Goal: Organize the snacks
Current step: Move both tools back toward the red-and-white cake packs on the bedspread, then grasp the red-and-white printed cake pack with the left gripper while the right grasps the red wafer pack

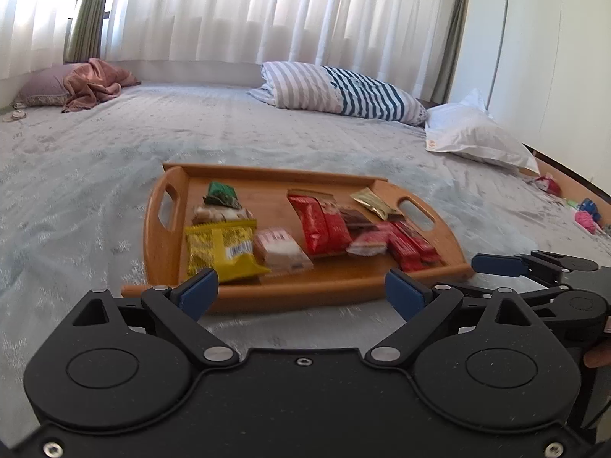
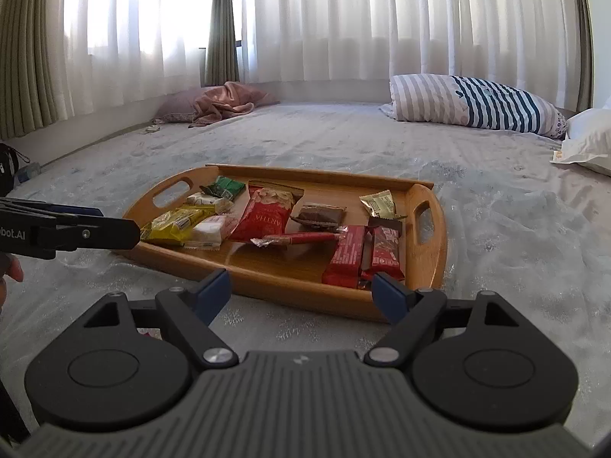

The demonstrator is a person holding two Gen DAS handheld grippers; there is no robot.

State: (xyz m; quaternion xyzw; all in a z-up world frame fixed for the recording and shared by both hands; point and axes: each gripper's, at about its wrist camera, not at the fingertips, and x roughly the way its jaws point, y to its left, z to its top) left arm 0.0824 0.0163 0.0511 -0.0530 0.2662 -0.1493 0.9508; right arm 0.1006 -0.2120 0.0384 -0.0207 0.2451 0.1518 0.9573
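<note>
A wooden tray [image 1: 267,185] [image 2: 435,244] lies on the bed with several snack packs in it. At its left are a yellow pack [image 1: 221,248] [image 2: 172,223], a pale wrapped cake [image 1: 280,248] [image 2: 210,231] and a green pack [image 1: 221,192] [image 2: 225,187]. Red packs [image 1: 320,223] [image 2: 267,215] lie in the middle, red bars [image 2: 362,253] at the right, a gold sachet [image 1: 376,202] [image 2: 380,203] at the back. My left gripper [image 1: 301,292] is open and empty, just short of the tray's near edge. My right gripper [image 2: 301,292] is open and empty at the tray's near right corner.
The grey bedspread [image 1: 95,191] surrounds the tray. A striped pillow [image 1: 343,91] [image 2: 477,101], a white pillow [image 1: 469,133] and a pink blanket [image 1: 95,84] [image 2: 225,101] lie at the back. Small toys [image 1: 584,217] sit at the bed's right edge. Curtains hang behind.
</note>
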